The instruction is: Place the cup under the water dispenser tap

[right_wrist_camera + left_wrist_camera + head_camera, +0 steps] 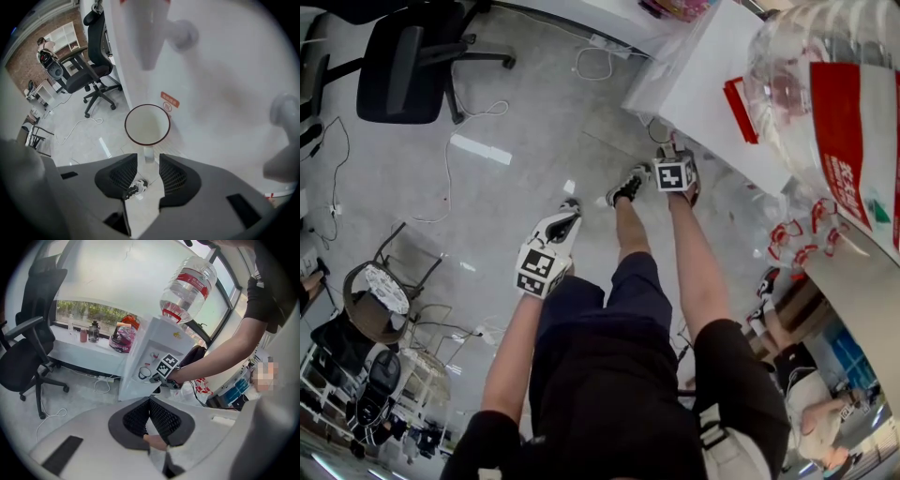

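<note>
your right gripper (148, 158) is open, empty, above the cup (146, 124) under the dispenser (225, 93) tap (149, 42); left gripper (150, 401) closed, empty; a chair (96, 56) stands aside.

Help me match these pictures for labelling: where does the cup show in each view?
Head view: cup not made out; it can't be picked out against the dispenser.
Left gripper view: cup just left of centre, a dark-rimmed ring on the dispenser's front.
Right gripper view: cup at centre, seen from above, just beyond the open fingers.
Shared landmark: the white water dispenser, in all three views.
</note>
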Motion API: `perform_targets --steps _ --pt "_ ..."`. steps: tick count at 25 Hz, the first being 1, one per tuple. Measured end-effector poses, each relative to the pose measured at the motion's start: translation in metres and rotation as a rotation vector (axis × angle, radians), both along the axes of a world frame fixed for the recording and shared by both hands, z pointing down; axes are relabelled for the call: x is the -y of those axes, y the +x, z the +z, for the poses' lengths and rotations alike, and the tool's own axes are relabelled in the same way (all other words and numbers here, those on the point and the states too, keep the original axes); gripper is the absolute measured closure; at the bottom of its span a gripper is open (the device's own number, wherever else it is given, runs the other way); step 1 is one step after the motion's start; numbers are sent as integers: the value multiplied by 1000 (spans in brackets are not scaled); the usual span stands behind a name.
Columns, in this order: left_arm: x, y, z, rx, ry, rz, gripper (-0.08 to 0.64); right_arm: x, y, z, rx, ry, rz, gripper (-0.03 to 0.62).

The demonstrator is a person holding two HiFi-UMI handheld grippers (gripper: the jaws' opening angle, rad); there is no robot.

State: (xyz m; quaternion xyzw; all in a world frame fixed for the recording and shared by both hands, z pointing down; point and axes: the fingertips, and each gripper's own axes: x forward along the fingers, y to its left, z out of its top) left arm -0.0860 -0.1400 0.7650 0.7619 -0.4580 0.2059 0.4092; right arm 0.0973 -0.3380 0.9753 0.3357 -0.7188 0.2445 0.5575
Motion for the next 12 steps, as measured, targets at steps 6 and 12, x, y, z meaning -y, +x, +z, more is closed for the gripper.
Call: perform_targets --steps 6,12 --pt "7 7 -15 -9 35 52 560 -15 4 -43 59 26 20 453" --pt "17 10 -30 -4 73 88 560 -39 17 -82 48 50 16 476"
